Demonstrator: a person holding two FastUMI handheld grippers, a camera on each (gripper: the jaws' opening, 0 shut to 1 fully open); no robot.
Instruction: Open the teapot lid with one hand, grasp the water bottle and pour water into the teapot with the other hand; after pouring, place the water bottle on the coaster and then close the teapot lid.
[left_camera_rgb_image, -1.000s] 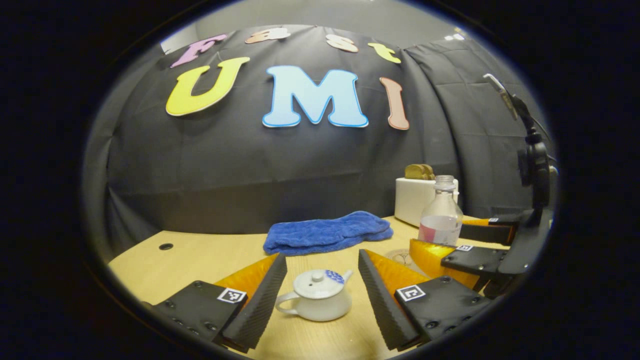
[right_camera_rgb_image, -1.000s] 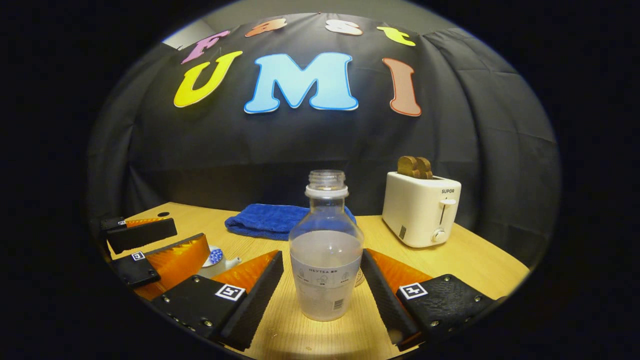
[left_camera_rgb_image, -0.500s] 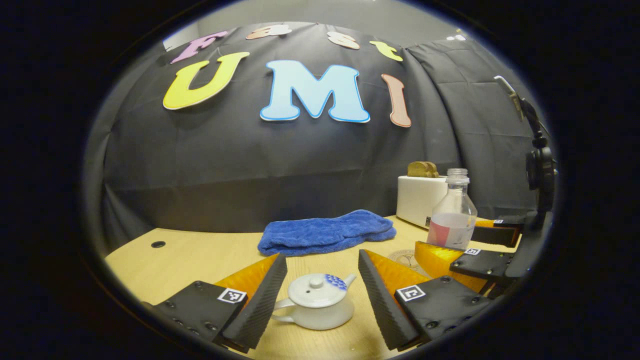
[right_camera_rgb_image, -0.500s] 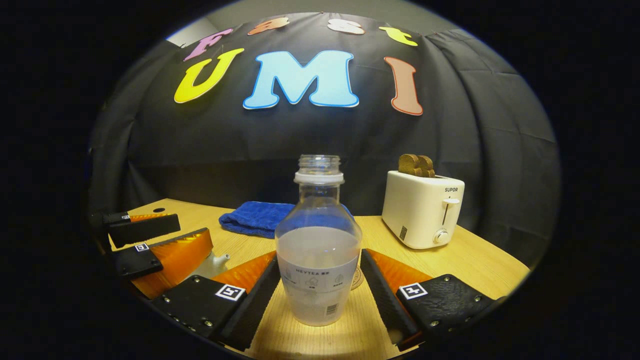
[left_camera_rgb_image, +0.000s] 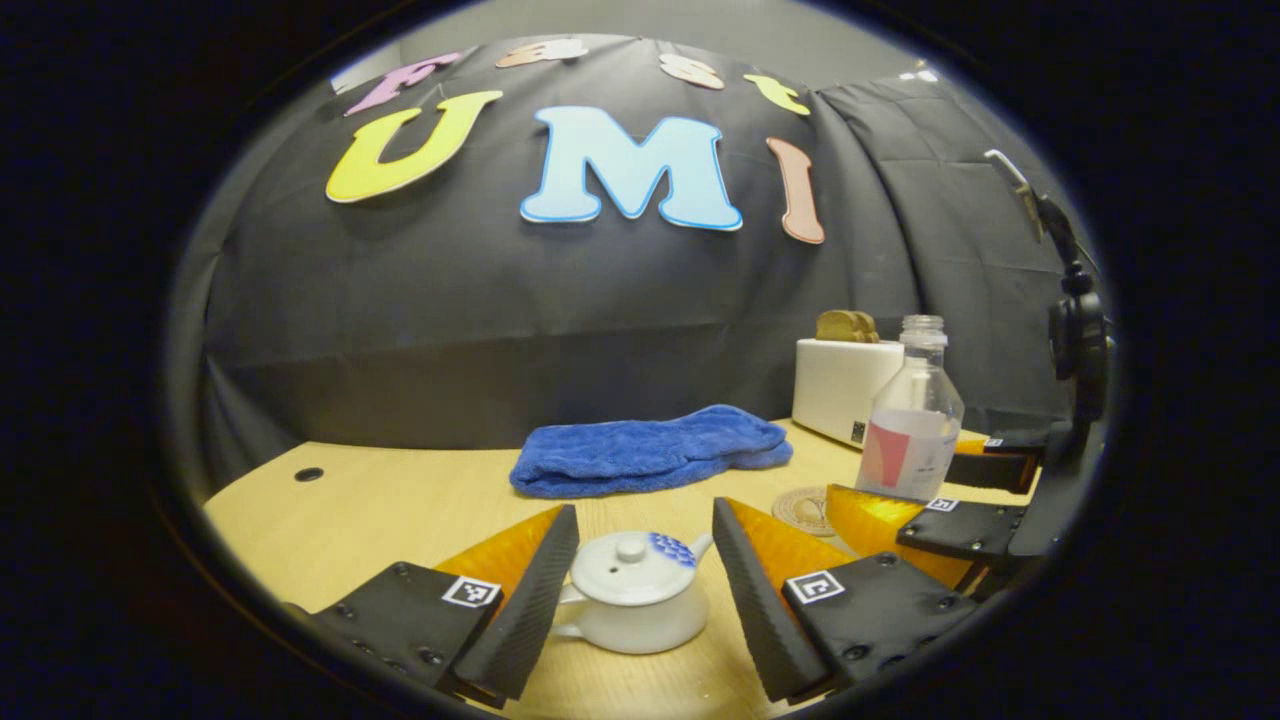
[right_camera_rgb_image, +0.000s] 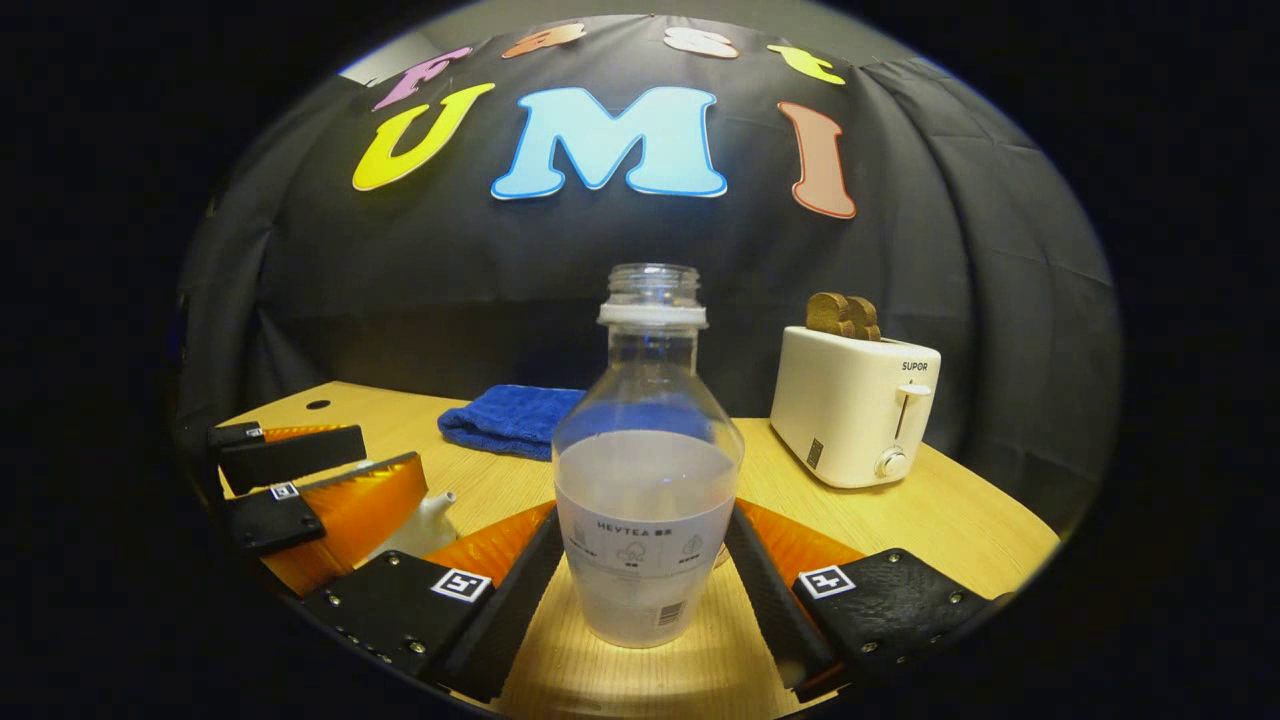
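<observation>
A small white teapot (left_camera_rgb_image: 632, 610) with its lid (left_camera_rgb_image: 628, 568) on stands on the wooden table (left_camera_rgb_image: 400, 510). It sits between the fingers of my left gripper (left_camera_rgb_image: 638, 560), which is open and touches neither side. A clear water bottle (right_camera_rgb_image: 648, 470), uncapped and about half full, stands upright between the fingers of my right gripper (right_camera_rgb_image: 645, 525). That gripper is open, with its pads close to the bottle's sides. In the left gripper view the bottle (left_camera_rgb_image: 912, 430) and the right gripper (left_camera_rgb_image: 935, 490) show at the right, and a round woven coaster (left_camera_rgb_image: 800, 508) lies beside them.
A blue towel (left_camera_rgb_image: 650, 452) lies folded at the back of the table. A white toaster (right_camera_rgb_image: 855, 405) with two slices of toast stands at the back right. The left gripper (right_camera_rgb_image: 310, 485) and the teapot's spout (right_camera_rgb_image: 432, 515) show at the left of the right gripper view.
My right gripper has moved forward, so the bottle sits deeper between its fingers. My left gripper has shifted slightly around the teapot. Neither has closed.
</observation>
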